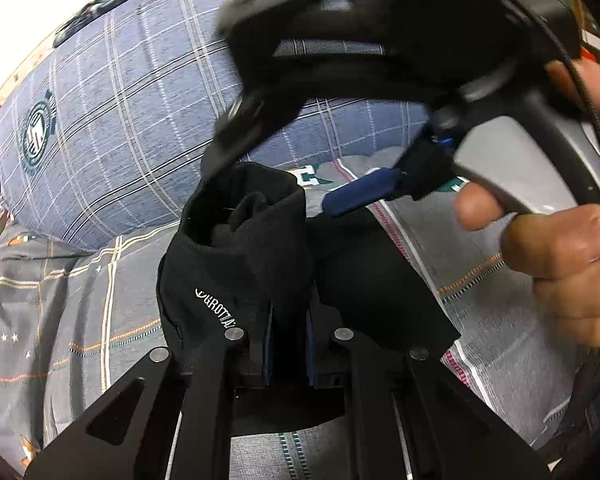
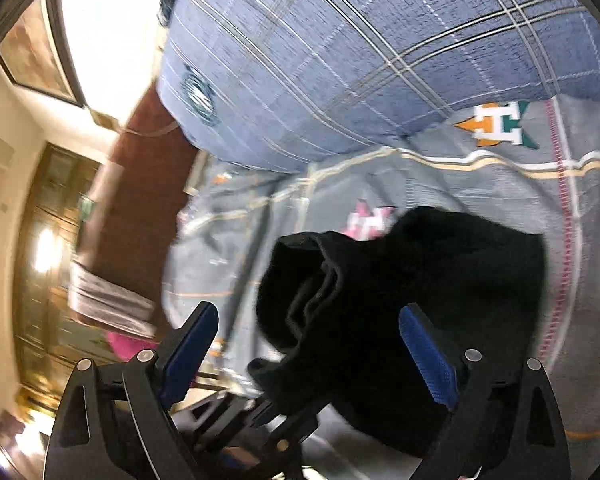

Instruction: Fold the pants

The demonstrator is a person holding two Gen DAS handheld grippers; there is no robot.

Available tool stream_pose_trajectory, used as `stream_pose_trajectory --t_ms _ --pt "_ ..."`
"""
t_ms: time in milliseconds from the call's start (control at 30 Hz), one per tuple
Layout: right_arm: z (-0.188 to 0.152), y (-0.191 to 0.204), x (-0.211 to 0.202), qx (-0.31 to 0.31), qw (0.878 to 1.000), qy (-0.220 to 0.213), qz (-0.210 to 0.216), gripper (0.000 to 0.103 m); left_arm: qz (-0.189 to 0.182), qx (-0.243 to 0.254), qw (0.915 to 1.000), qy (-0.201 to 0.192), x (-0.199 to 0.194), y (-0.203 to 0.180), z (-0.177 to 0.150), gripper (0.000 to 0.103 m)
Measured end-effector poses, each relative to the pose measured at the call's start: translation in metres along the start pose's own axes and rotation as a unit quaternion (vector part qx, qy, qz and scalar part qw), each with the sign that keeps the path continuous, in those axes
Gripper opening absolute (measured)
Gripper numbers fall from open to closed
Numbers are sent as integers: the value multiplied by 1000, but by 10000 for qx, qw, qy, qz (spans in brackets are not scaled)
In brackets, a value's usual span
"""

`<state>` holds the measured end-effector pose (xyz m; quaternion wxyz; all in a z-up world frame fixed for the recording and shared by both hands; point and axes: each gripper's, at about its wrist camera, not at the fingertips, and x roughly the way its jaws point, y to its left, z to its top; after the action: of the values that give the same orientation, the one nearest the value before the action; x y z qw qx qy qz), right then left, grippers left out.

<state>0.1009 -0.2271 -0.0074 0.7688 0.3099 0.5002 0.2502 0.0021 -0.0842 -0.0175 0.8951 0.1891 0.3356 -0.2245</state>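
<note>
**Gathering the black pants on the bed**

Lying bunched on the grey patterned bedsheet, the black pants sit just in front of the big blue plaid pillow. The left gripper has its jaws drawn narrow and clamped on a fold of the pants, lifting a cuff-like opening toward the pillow. The right gripper hangs over the same heap with its blue-padded jaws spread wide, nothing between them that I can make out, though the view is blurred. A bare hand holds that right tool, off to the pillow's near right side.
</note>
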Motion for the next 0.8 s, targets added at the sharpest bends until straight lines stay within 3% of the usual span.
stream_pose_trajectory --t_ms 133,233,300,433,500,533,567,600,667,800 --pt "-1 1 -2 -8 9997 45 219 89 77 325 9994 21 3 -10 -1 10" --pt "-1 7 -1 -176 9997 149 121 91 209 649 9977 35 7 -22 -6 10" --pt "-1 8 3 -262 9992 285 -31 92 251 822 9963 54 9 -29 -8 10" --pt "-2 2 17 -459 9947 484 -782 90 299 1093 9935 92 8 -48 -9 10" --pt "-1 -7 22 -340 9941 572 -855 76 286 1160 9928 115 9 -49 -10 10" --pt "-1 -11 23 -281 9937 637 -873 50 253 1155 9929 130 9 -48 -8 10" --pt "0 -12 22 -273 9933 646 -917 37 226 1127 9933 124 8 -47 -8 10" --pt "1 -13 19 -292 9934 620 -918 35 193 1090 9938 97 6 -45 -6 10" --pt "1 -8 11 -430 9934 553 -904 21 153 1065 9942 -42 0 -44 -4 10" --pt "4 1 -13 -588 9945 334 -796 17 70 1025 9942 -331 -14 -52 3 10"
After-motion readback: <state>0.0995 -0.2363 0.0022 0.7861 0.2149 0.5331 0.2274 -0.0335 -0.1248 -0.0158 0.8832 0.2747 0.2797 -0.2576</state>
